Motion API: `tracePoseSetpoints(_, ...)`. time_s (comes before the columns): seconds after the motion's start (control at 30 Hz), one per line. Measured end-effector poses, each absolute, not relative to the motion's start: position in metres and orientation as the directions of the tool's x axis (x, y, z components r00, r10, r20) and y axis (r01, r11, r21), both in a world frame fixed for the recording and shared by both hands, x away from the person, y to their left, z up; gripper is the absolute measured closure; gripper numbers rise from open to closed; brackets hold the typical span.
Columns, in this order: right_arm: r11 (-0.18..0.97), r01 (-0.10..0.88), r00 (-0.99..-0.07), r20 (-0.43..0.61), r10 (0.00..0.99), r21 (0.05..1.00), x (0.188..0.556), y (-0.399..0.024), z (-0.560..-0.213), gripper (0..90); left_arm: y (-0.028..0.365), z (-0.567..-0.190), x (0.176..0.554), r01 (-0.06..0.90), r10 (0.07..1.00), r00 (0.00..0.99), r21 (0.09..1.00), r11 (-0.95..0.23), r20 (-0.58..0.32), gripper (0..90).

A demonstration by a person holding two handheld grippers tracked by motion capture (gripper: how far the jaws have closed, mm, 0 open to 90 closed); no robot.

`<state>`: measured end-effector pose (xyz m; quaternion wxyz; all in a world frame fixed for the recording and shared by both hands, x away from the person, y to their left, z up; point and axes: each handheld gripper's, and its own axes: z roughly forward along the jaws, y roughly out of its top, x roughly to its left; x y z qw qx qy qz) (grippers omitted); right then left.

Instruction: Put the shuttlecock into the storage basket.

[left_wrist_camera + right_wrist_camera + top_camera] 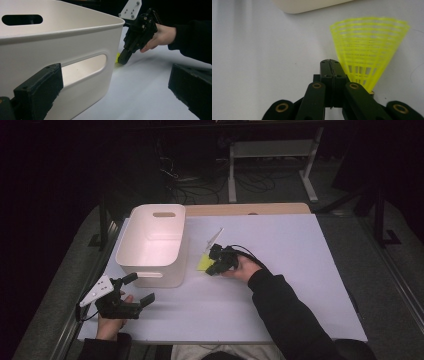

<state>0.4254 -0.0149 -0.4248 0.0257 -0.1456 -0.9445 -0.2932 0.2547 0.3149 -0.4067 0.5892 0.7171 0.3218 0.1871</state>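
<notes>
A yellow mesh shuttlecock (203,263) lies on the white table just right of the white bin (131,265). My right gripper (211,269) rests on the table beside it, tips pointing at the bin. In the right gripper view the jaws are pressed together with nothing between them (329,62), and the shuttlecock (368,47) lies just right of them, its skirt flaring away. My left gripper (140,289) hovers at the table's front left, jaws wide apart and empty, facing the bin's near wall (50,42). It also sees the right gripper (123,57) touching down by the shuttlecock (117,57).
The bin (307,5) is open-topped with slot handles and looks empty. A wooden board edge (250,209) runs along the table's far side. White tabletop (290,250) stretches to the right of my right hand.
</notes>
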Motion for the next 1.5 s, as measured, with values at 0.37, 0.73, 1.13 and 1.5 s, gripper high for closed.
tracePoseSetpoints(0.37,0.779,0.297,-0.954,0.144,0.262,0.552,0.426,-0.017,-0.423,88.8,0.315,-0.407,0.255,0.241,0.683,0.722,0.966,-0.099,-0.11,0.0)
tracePoseSetpoints(0.73,0.771,0.286,-0.958,0.144,0.249,0.569,0.421,-0.022,-0.411,86.5,0.315,-0.407,0.255,0.241,0.683,0.722,0.966,-0.098,-0.111,0.0)
tracePoseSetpoints(1.13,0.744,0.311,-0.948,0.142,0.284,0.591,0.422,-0.034,-0.393,56.6,0.315,-0.407,0.255,0.242,0.683,0.722,0.965,-0.098,-0.111,0.0)
tracePoseSetpoints(1.5,0.72,0.355,-0.929,0.138,0.344,0.596,0.429,-0.041,-0.383,21.7,0.315,-0.407,0.255,0.242,0.683,0.722,0.965,-0.099,-0.111,0.0)
